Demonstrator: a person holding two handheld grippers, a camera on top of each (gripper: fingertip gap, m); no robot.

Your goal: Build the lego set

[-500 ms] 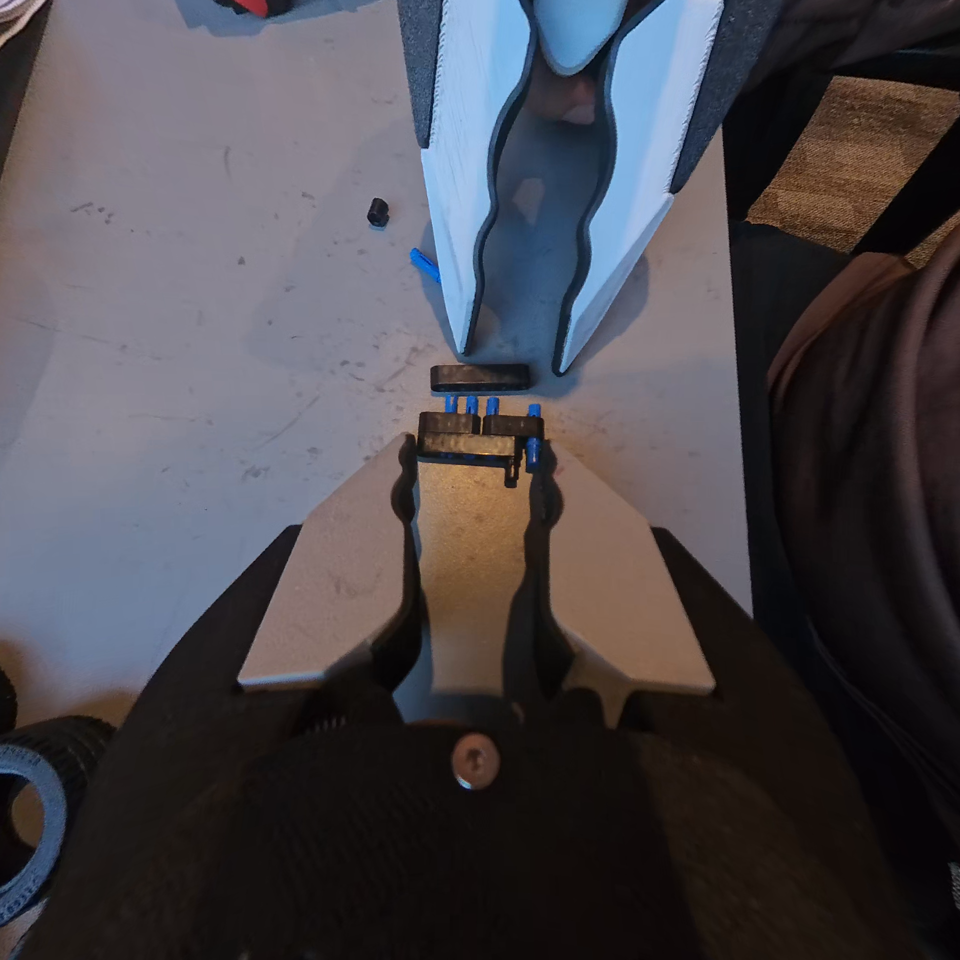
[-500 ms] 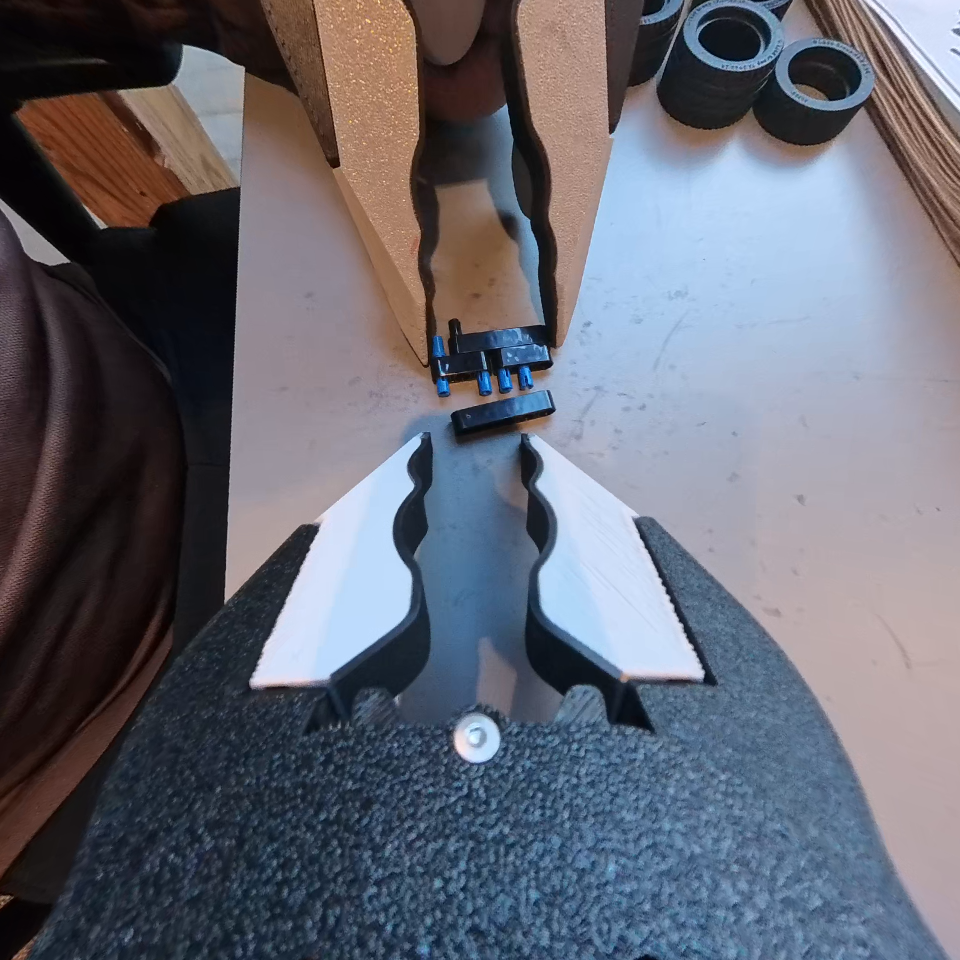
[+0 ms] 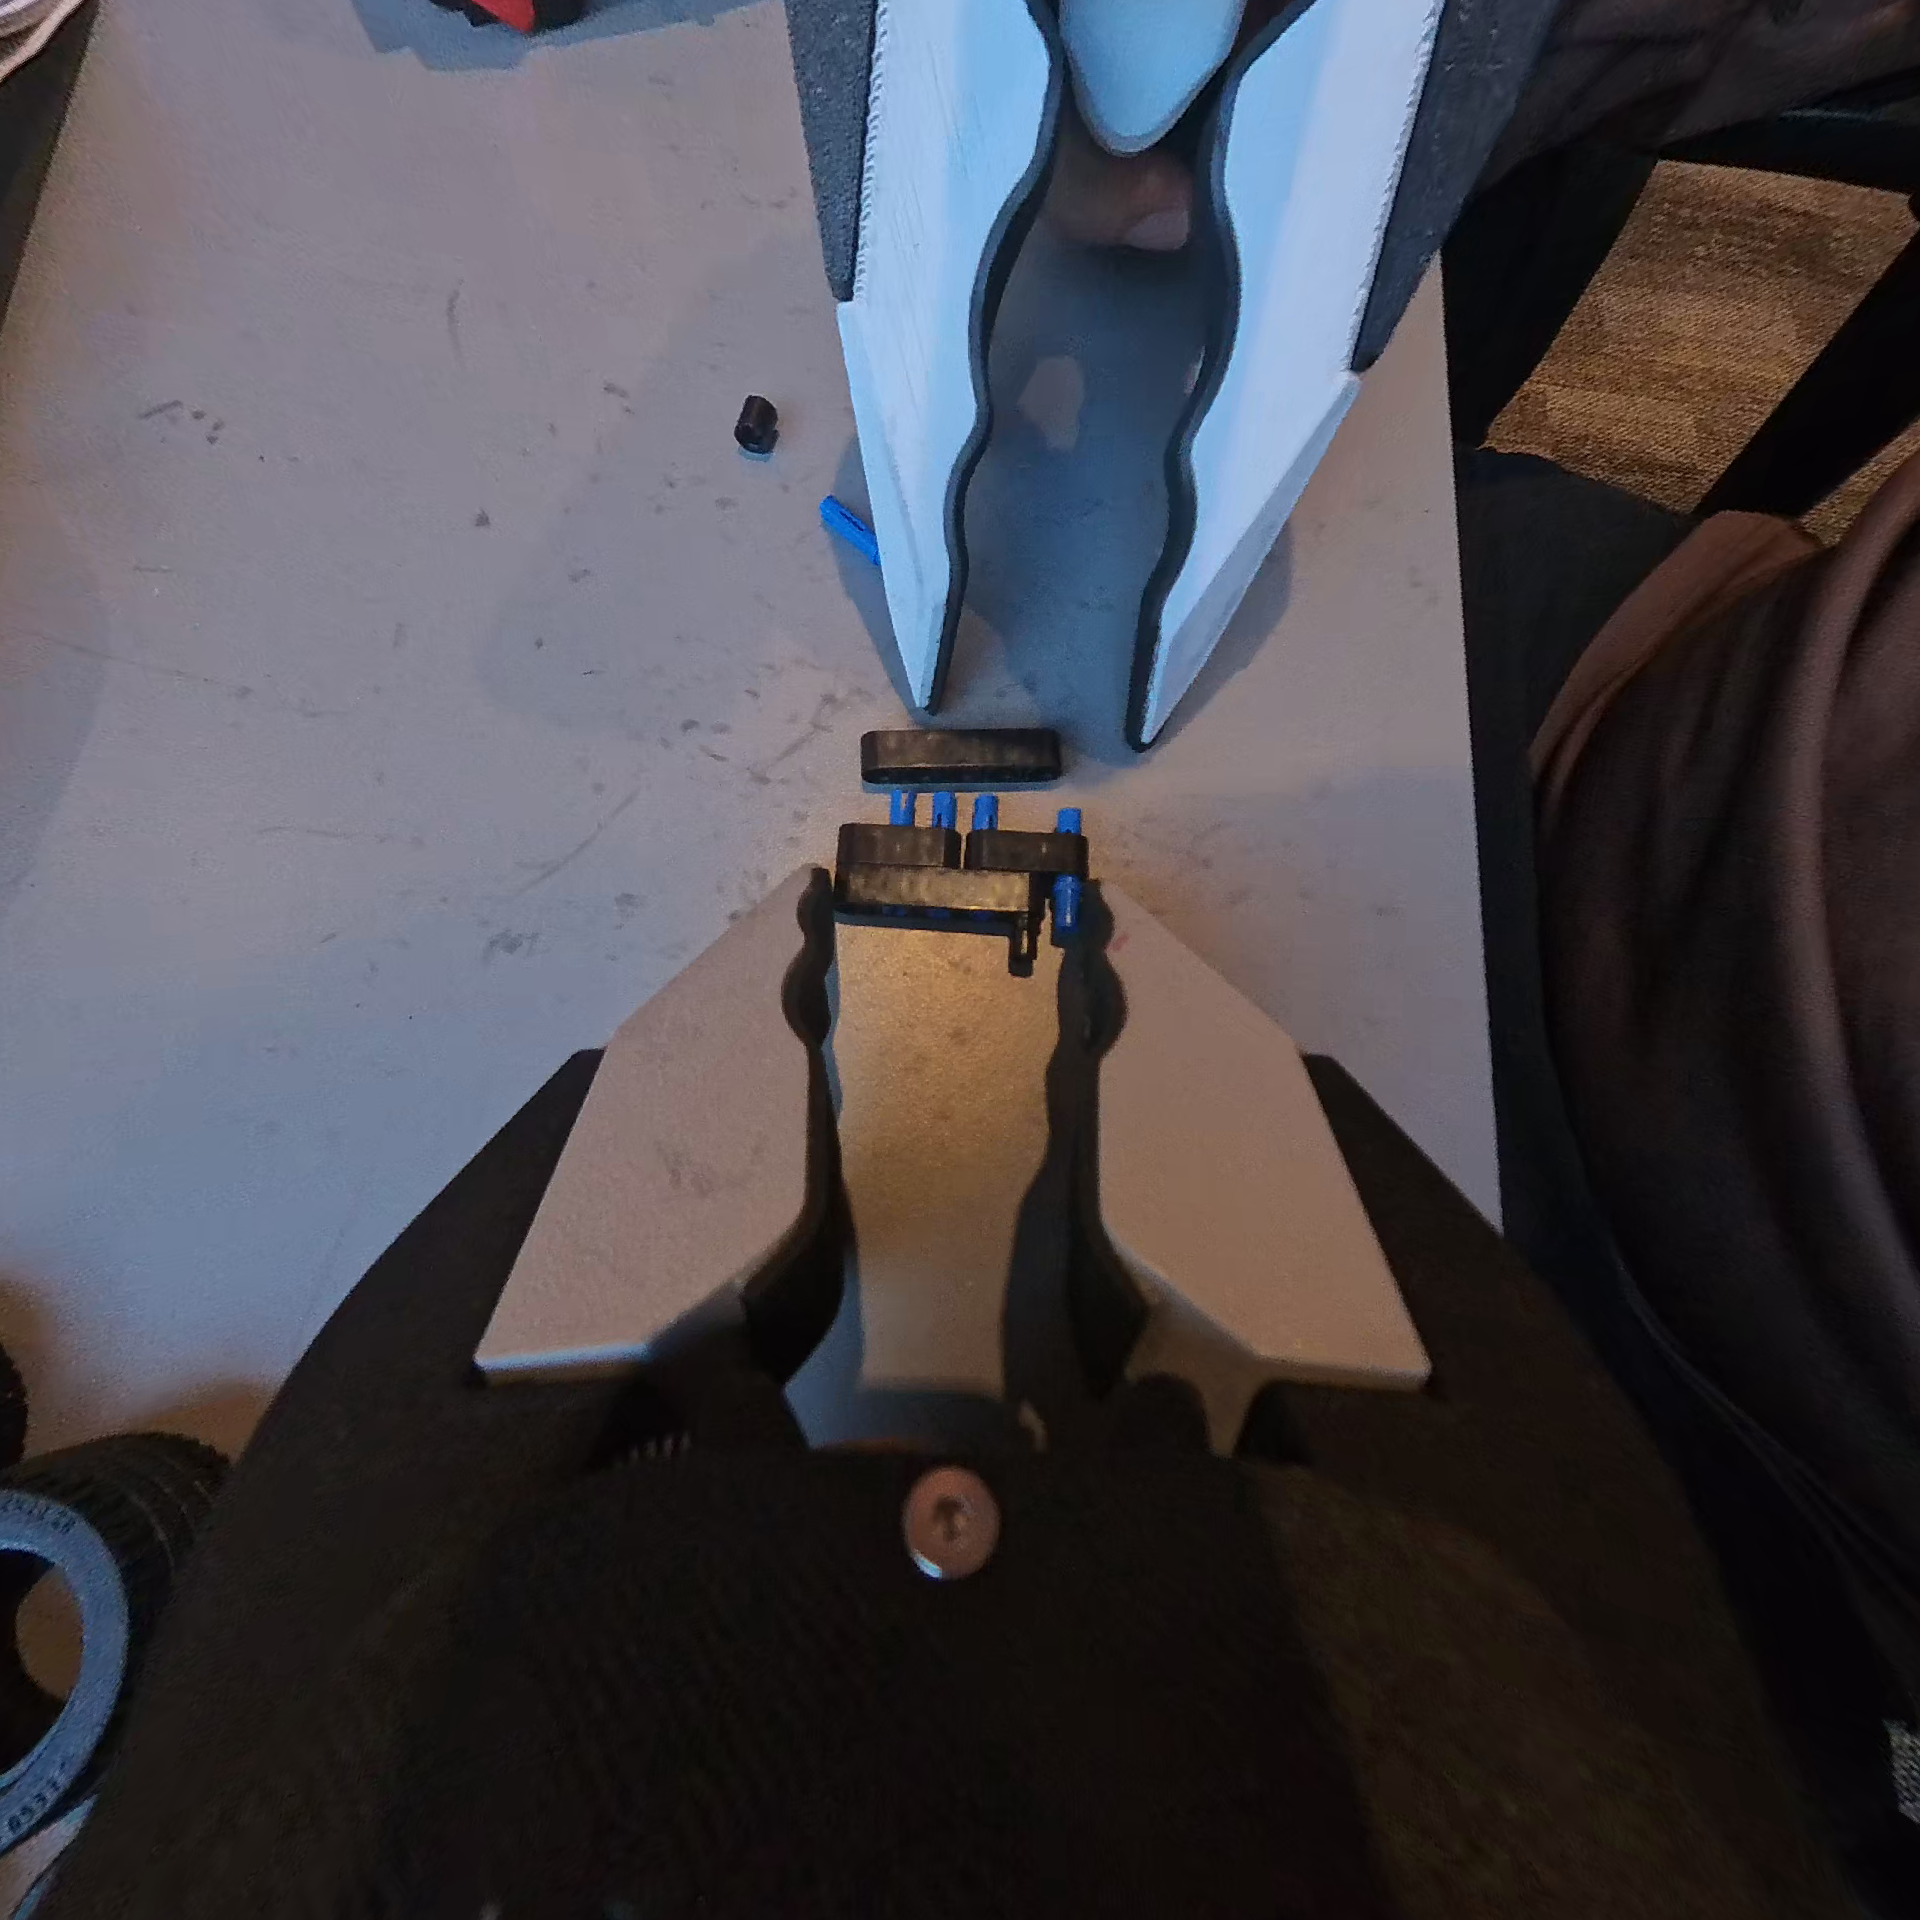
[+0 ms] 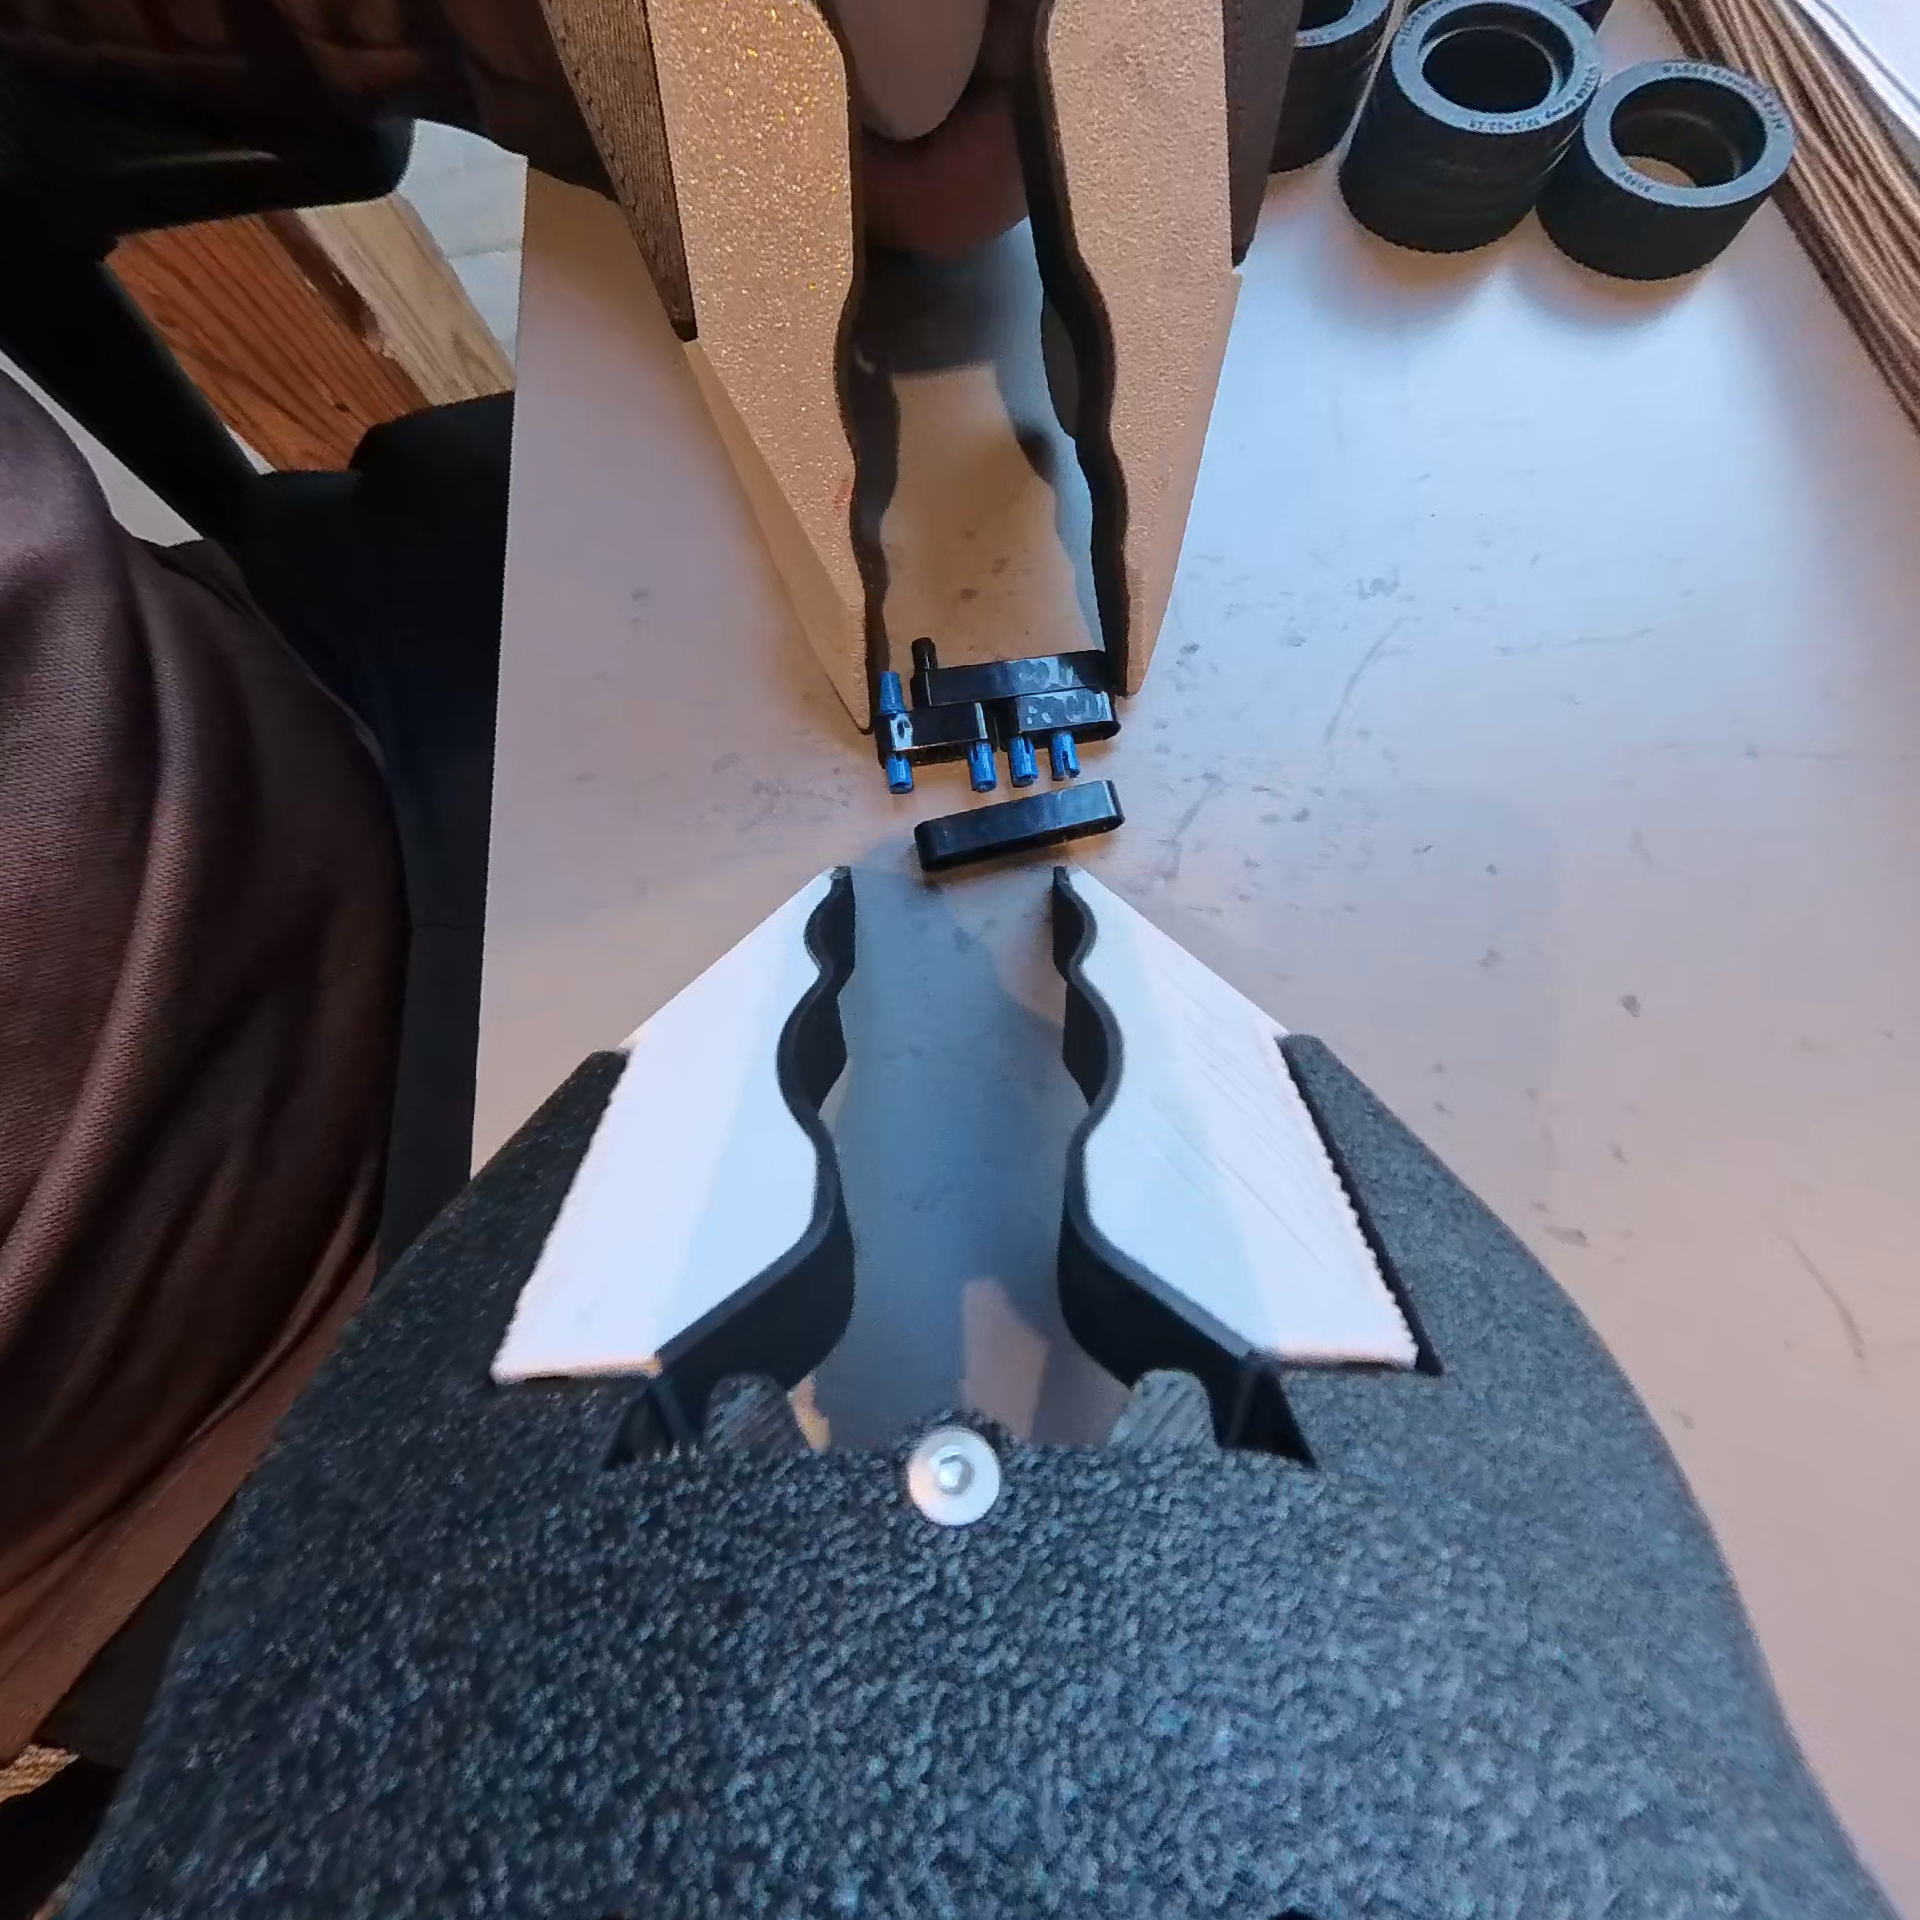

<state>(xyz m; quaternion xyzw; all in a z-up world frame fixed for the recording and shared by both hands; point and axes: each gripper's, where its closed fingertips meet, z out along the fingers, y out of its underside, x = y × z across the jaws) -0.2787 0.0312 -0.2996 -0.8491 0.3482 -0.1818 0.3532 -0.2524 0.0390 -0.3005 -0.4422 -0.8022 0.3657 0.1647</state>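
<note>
**Black beams and blue pins between two grippers**

Black plastic makes up the lego assembly (image 3: pixel 956 883): one long beam with two shorter beams stacked against it, and blue pins (image 3: pixel 940 808) sticking out of the far side in the left wrist view. It sits on the pale scuffed table (image 3: pixel 364 675), gripped at its ends by the left gripper (image 3: pixel 951 904), whose jaws pinch it. Just beyond the pins lies a loose black beam (image 3: pixel 961 755), apart from them. The right gripper (image 4: pixel 951 883) hovers just behind that beam, jaws spread and holding nothing. Farther off lie a stray blue pin (image 3: pixel 847 525), a small black bush (image 3: pixel 756 423) and black tyres (image 4: pixel 1475 156).
</note>
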